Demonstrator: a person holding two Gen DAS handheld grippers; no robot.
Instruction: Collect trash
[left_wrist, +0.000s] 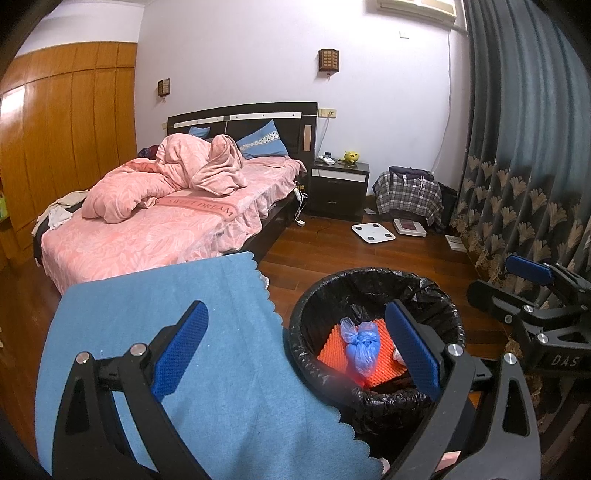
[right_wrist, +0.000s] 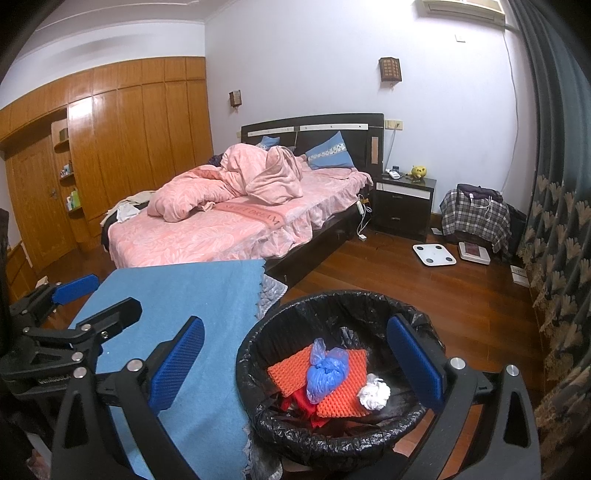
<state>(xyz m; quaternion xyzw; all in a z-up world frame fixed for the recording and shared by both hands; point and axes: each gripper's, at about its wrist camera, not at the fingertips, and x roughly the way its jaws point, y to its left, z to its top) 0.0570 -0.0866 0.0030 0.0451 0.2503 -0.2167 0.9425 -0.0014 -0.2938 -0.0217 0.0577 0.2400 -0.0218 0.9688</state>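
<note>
Bedroom, blue-clothed worktop (right_wrist: 192, 295) bare. My 2 claws, left claw (left_wrist: 295, 350) and right claw (right_wrist: 295, 360), both spread, empty. Trash sits in black-lined bin (right_wrist: 369, 299): tied blue bag (right_wrist: 327, 371), orange foam sheet (right_wrist: 341, 400), white wad (right_wrist: 373, 394). Probably light, soft; I'd pinch the bag's knot.

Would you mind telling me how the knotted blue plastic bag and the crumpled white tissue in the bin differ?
The blue plastic bag is translucent and tied in a knot; the white tissue is opaque and merely crumpled into a ball. The bag is the larger of the two. The bag lies on top of the orange foam sheet, while the tissue sits at the sheet's edge. Both lie inside the black-lined trash bin.
</note>
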